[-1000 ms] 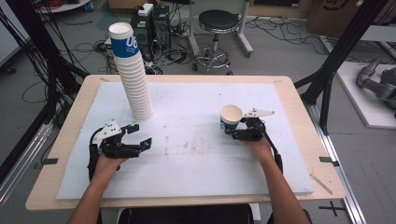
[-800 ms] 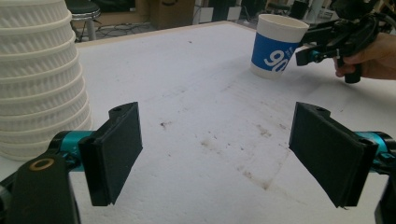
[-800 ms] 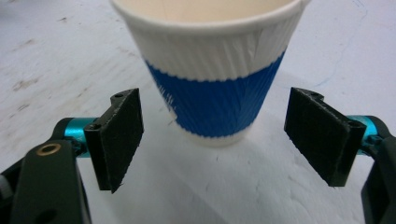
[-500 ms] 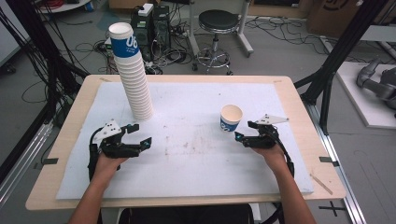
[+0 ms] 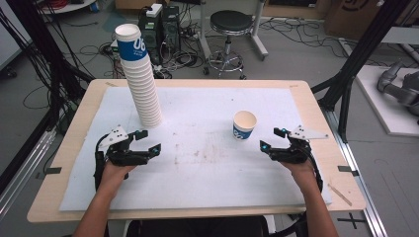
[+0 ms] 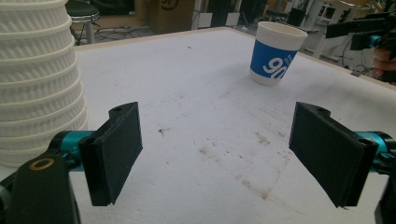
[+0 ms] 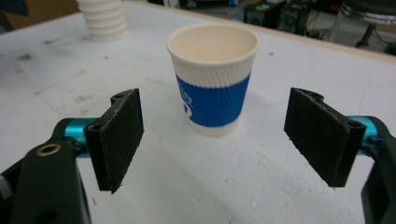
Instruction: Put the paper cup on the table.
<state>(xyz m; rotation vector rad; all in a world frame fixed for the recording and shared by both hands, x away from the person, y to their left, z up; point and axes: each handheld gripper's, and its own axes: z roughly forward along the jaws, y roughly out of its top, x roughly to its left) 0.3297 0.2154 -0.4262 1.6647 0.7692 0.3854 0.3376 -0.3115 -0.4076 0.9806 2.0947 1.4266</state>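
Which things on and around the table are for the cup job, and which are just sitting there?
For the job:
single paper cup
tall stack of paper cups
left gripper, open
right gripper, open
white mat

Just sitting there:
black stool
computer boxes on the floor
floor cables

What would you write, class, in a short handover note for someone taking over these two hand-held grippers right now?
Left hand-held gripper: open, holding nothing, resting near the base of the tall cup stack.
Right hand-held gripper: open, holding nothing, just right of the single paper cup and clear of it.
Things: the stack stands upright at the back left of the white mat; the single cup stands upright, mouth up, to the right of the mat's middle.
Done: one cup stands alone on the mat, apart from the stack.
Left: probably more cups to take off the stack and set out; the stack looks tall, so steady it while pulling.
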